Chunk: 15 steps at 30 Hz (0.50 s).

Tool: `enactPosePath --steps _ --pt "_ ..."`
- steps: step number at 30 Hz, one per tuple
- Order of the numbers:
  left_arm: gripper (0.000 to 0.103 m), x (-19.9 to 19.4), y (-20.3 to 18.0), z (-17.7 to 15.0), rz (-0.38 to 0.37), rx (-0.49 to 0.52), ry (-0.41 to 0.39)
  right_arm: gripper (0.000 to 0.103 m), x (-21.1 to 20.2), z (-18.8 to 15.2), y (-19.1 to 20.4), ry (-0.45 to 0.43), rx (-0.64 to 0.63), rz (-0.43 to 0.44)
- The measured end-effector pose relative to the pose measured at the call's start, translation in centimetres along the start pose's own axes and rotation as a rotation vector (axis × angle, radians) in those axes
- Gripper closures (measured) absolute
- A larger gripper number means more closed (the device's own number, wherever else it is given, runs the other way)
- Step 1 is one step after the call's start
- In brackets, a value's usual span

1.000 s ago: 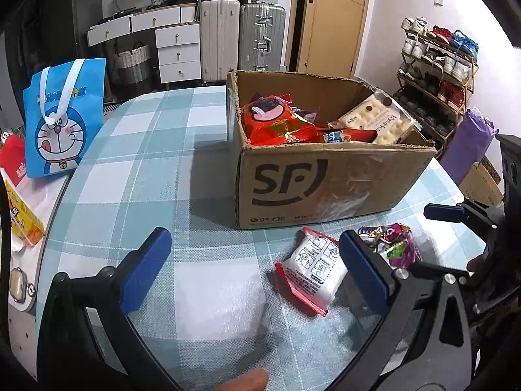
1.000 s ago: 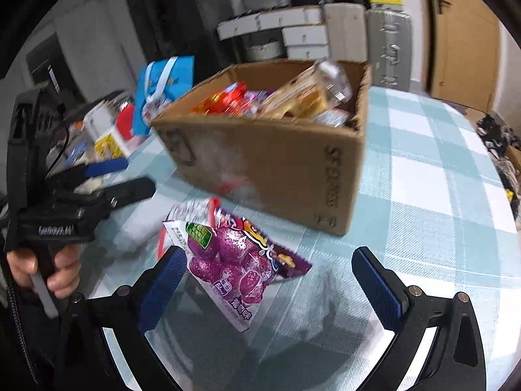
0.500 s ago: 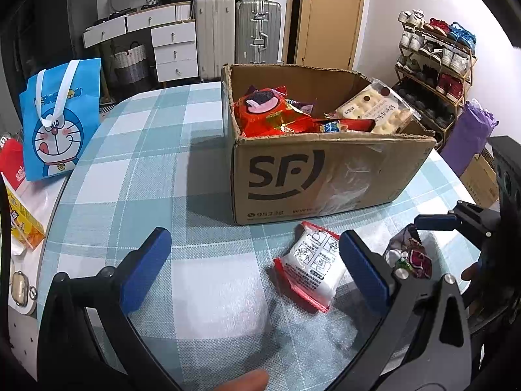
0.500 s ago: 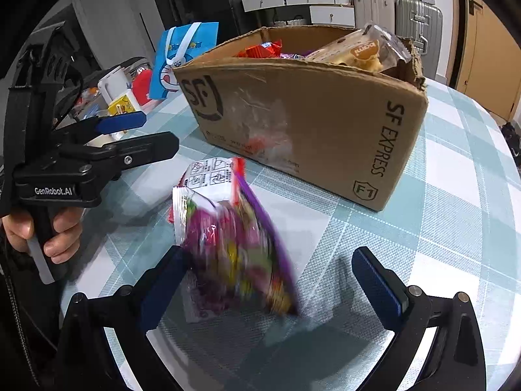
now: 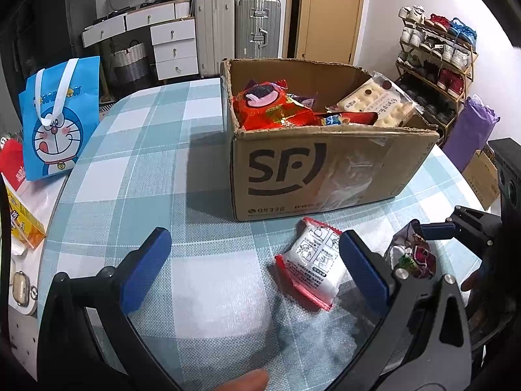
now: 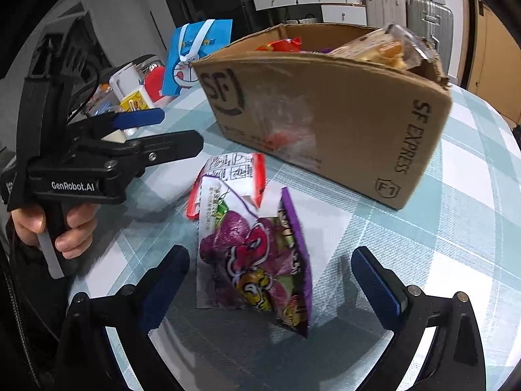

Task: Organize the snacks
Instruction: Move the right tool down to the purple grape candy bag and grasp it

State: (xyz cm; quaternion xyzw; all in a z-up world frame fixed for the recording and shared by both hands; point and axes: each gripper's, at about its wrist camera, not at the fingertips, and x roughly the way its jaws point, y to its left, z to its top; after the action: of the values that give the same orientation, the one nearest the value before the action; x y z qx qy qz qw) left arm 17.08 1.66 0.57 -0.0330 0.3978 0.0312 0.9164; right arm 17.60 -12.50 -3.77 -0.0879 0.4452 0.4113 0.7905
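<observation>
Checked table (image 5: 202, 130) carries a cardboard box (image 5: 325, 176); both claws, left gripper (image 5: 257, 264) and right gripper (image 6: 270, 283), gape wide, holding nothing, the right around a purple snack bag (image 6: 260, 260) that stands on its edge.

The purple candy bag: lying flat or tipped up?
Tipped up. The purple candy bag stands on edge between the right gripper's wide-open jaws, over the checked table.

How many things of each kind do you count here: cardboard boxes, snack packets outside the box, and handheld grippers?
Cardboard box: 1
Snack packets outside the box: 2 (white-and-red packet, purple gummy bag)
Handheld grippers: 2 (left gripper, right gripper)
Total: 5
</observation>
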Motion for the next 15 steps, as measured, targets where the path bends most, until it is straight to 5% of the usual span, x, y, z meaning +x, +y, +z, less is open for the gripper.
enactPosePath --steps 15 --pt "0.0 0.49 -0.01 -0.22 0.001 0.01 0.018 0.053 -0.59 0.31 0.52 -0.024 -0.042 0.006"
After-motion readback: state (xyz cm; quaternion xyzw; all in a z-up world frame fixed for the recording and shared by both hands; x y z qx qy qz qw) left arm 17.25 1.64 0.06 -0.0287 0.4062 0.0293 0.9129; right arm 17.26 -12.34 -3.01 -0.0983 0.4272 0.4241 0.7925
